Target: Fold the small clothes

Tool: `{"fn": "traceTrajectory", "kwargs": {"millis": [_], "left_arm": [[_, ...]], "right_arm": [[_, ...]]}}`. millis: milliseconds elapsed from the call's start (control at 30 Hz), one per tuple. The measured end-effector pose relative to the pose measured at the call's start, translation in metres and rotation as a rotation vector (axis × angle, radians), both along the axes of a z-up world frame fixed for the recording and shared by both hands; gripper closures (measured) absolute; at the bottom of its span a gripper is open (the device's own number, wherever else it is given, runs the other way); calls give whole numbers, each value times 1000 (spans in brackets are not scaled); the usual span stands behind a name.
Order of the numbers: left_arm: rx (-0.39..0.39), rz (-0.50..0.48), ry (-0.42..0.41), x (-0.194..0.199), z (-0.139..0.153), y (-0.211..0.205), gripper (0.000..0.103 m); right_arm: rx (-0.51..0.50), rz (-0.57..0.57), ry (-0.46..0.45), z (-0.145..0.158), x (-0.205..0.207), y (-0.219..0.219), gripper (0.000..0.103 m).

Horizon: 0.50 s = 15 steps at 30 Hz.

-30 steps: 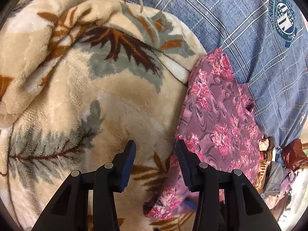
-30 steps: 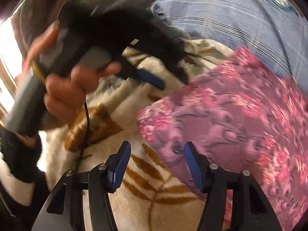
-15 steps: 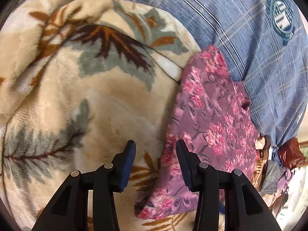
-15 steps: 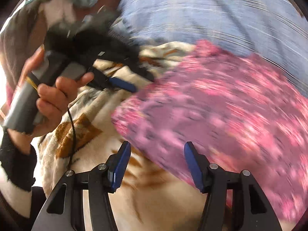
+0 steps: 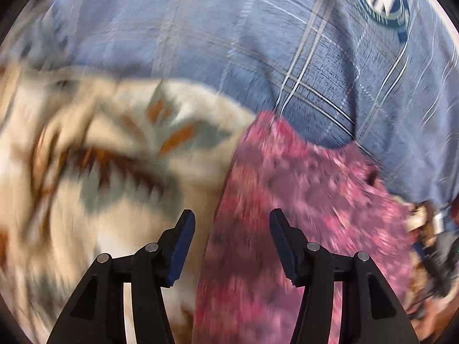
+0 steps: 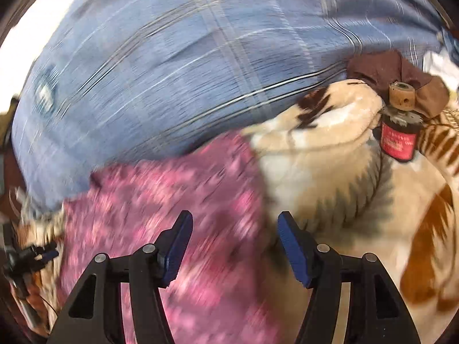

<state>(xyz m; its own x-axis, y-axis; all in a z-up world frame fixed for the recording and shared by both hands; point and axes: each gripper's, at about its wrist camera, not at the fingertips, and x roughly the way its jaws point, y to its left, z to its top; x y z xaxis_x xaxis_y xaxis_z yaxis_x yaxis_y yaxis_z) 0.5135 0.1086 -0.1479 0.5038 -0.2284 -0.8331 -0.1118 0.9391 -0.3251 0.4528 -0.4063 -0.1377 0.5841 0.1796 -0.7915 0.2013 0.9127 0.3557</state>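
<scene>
The left gripper (image 5: 229,242) hangs with its jaws spread wide and nothing between them, above the left edge of the pink floral garment (image 5: 301,229). The right gripper (image 6: 232,245) is likewise wide apart and empty-handed, over the garment's right edge. The garment lies flat on a cream fleece blanket (image 5: 114,172) with a leaf pattern (both views are smeared by motion blur), its far edge touching a blue plaid sheet (image 5: 229,43). Toward the blanket's far right corner, a small dark bottle (image 6: 398,132) with a red label and a cork-coloured cap stands just beside a brown cloth (image 6: 396,68).
</scene>
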Motion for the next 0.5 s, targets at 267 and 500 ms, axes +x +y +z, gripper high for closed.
{"fn": "traceTrajectory", "kwargs": {"millis": [267, 500], "left_arm": [[107, -125, 20, 49, -28, -39, 55], [17, 23, 67, 63, -27, -36, 69]], "right_arm": [[51, 60, -8, -27, 51, -6, 56], [-7, 57, 14, -26, 56, -5, 95]]}}
